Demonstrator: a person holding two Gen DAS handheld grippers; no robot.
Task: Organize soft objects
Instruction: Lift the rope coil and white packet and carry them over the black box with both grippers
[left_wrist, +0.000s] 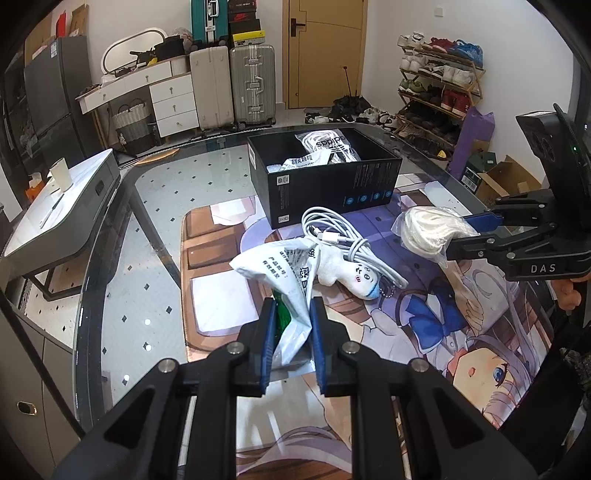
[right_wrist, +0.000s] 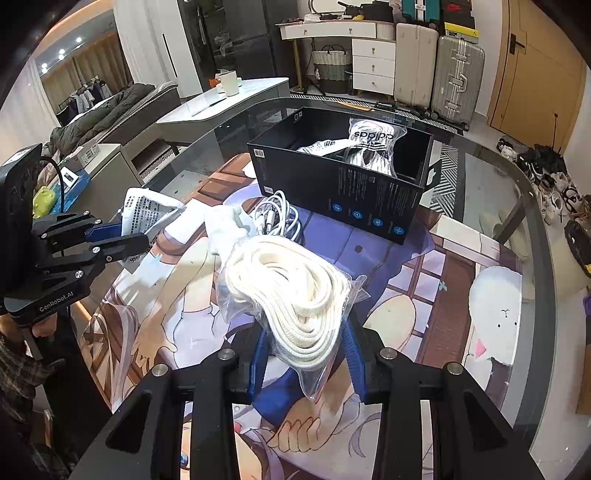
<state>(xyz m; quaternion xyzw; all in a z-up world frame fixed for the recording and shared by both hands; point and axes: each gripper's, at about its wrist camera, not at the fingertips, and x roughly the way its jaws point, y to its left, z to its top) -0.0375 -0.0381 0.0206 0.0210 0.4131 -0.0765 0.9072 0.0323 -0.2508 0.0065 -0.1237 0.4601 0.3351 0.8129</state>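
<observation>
Both hands loaded. Left hand-held gripper (left_wrist: 291, 332) is clamping a white printed pouch (left_wrist: 284, 273), lower centre of the left view; right hand-held gripper (right_wrist: 306, 354) is pinching a clear bag of white cord (right_wrist: 295, 291), lower centre of the right view. The black box (left_wrist: 325, 184) is sitting up-frame of both on the surface (left_wrist: 166, 206), open top, already holding an adidas bag (right_wrist: 373, 147) and another pouch. Box long axis is running left-right across the left view. Right hand looks nearer, so I'd expect the cord to go in first. Loose cable (left_wrist: 332, 232) and small plush (left_wrist: 351, 277) are lying between the pouch and the box.
</observation>
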